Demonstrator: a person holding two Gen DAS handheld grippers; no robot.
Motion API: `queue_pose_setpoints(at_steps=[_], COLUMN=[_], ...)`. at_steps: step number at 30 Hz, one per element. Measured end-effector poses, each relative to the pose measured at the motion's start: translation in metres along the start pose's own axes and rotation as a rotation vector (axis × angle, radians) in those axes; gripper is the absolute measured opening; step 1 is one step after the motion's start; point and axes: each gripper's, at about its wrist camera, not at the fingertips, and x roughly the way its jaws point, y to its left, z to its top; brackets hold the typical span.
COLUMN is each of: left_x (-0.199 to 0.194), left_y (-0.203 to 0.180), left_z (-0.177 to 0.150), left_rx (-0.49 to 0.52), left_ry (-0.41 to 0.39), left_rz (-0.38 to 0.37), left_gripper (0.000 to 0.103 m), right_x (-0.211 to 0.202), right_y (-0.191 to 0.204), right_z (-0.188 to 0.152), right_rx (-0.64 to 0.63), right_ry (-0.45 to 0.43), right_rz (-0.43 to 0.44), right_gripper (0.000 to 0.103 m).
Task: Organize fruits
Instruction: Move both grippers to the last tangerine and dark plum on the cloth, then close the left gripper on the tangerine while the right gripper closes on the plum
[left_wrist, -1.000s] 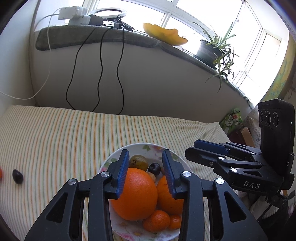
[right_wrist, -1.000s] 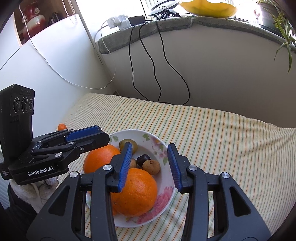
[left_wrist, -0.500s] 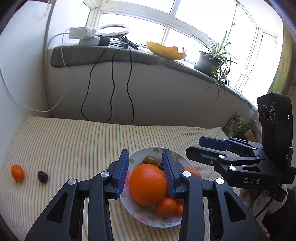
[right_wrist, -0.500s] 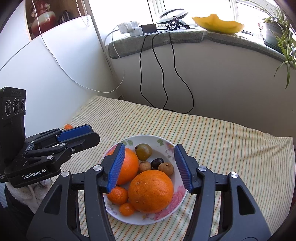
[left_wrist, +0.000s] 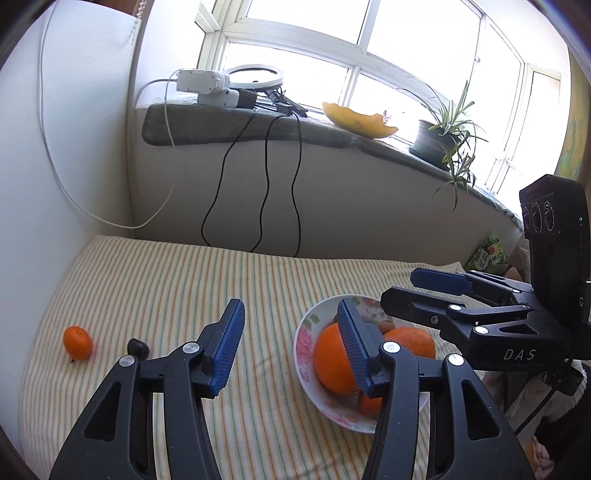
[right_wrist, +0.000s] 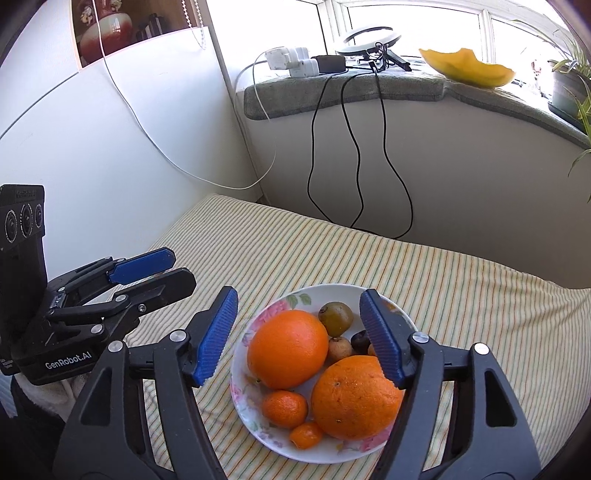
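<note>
On the striped bedsheet (left_wrist: 155, 280), going from the left of the left wrist view, a small mandarin (left_wrist: 77, 342) lies near the sheet's edge, and just to its right sits a dark plum-like fruit (left_wrist: 137, 346), partly hidden behind the left claw's arm. Both lie well apart from the bowl. The left claw (left_wrist: 288, 345) hangs above the sheet with its jaws opening and nothing between them; only bare striped cloth shows in the gap. Its right blue pad overlaps the left rim of the floral bowl (left_wrist: 306, 325), so the bowl lies to the right of the gap, not inside it. Further right, the right claw (left_wrist: 424, 291) reaches over the bowl's far side.

In the right wrist view, the left claw (right_wrist: 162, 273) stands at the far left, off the bowl. The right claw (right_wrist: 299, 336) hovers above the floral bowl (right_wrist: 258, 321), its jaws opening, pads clear of every fruit. Seen through the gap are a large orange (right_wrist: 288, 349), a small mandarin (right_wrist: 284, 408) below it, a tiny kumquat (right_wrist: 306, 435), a second large orange (right_wrist: 356, 397) under the right pad, a greenish kiwi-like fruit (right_wrist: 335, 318), a brown longan-like fruit (right_wrist: 339, 347) and a dark fruit (right_wrist: 360, 340), partly hidden.
</note>
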Motion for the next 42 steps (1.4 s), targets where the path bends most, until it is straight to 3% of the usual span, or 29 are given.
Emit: queue_pose_setpoints(at_steps=[8,21,31,42], left_x=[-0.009,-0.017,0.009,0.025], left_y=[0.046,0.153,0.18,0.187], left_z=[-0.006,-0.022,-0.032,-0.04], left_rx=[-0.051,-0.195,-0.201,-0.167], left_ry=[-0.002,0.016,0.069,0.111], left_rz=[0.067,0.205,0.233,0.247], left_gripper=[0.051,0.051,0.051,0.045], right_x=[0.011,0.063,0.119,0.177], right_y=[0.022,0.063,0.091,0.116], right_z=[0.006,0.014,0.018,0.013], right_rx=[-0.027,-0.022,0.06,0.106], right_ry=[-0.051,0.066,0.179,0.308], right_rz=[0.019,0.105,0.208,0.265], right_gripper=[0.093,0.093,0.093,0.069])
